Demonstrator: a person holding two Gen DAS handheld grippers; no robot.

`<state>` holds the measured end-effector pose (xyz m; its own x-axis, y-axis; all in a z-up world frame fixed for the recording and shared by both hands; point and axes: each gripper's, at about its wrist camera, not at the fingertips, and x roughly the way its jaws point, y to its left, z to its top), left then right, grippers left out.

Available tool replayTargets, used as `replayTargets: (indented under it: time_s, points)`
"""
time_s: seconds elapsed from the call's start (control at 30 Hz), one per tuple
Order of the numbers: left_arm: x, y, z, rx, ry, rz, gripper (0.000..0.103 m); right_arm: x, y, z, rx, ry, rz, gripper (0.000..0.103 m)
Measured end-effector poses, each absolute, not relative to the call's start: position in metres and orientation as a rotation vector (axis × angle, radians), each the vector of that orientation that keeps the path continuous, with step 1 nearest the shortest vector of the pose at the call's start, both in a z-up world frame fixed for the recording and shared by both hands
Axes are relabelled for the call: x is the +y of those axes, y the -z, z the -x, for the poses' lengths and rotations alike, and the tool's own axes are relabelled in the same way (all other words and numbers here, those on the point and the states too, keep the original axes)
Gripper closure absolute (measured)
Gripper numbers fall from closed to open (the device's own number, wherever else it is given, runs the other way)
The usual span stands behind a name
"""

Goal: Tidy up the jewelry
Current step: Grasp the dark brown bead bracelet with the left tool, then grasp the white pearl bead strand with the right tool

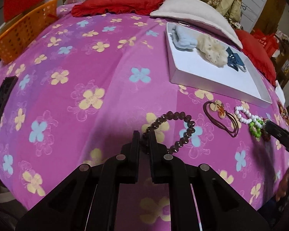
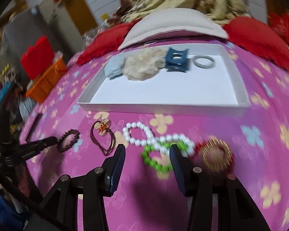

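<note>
My left gripper [image 1: 144, 134] is shut on the near end of a brown bead bracelet [image 1: 183, 129], which lies on the pink flowered cloth; it also shows in the right wrist view [image 2: 68, 140]. My right gripper [image 2: 147, 148] is open, its fingers astride a green bead bracelet [image 2: 156, 161] that overlaps a white pearl bracelet [image 2: 142, 134]. A dark red hair tie with a charm [image 2: 103, 134] lies left of them. A red and gold round piece [image 2: 215, 156] lies to the right. The white tray [image 2: 163, 105] behind holds a blue scrunchie, a cream scrunchie, a blue claw clip and a grey ring.
An orange basket [image 1: 23, 32] stands at the far left edge. A dark flat object [image 1: 2, 104] lies at the left. Red cushions [image 1: 117, 2] and a beige pillow [image 1: 192, 11] line the back behind the tray.
</note>
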<state>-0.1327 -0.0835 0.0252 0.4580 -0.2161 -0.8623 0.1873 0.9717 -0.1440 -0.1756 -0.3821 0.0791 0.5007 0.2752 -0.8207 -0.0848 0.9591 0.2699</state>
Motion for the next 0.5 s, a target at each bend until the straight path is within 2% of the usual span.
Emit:
replayTargets:
  time_s: [0.27, 0.37, 0.47, 0.5]
  points:
    - [-0.085, -0.013, 0.124, 1.067, 0.288, 0.025, 0.090, -0.371, -0.056, 0.135, 1.102, -0.234, -0.094, 0.058]
    - [-0.088, -0.012, 0.122, 1.048, 0.304, 0.014, 0.087, -0.364, -0.054, 0.132, 1.101, -0.230, -0.048, 0.062]
    - [-0.092, -0.012, 0.124, 1.030, 0.296, -0.002, 0.085, -0.358, -0.054, 0.132, 1.093, -0.226, -0.012, 0.074]
    - [-0.093, -0.012, 0.124, 1.028, 0.288, -0.009, 0.086, -0.356, -0.054, 0.132, 1.095, -0.232, -0.011, 0.085]
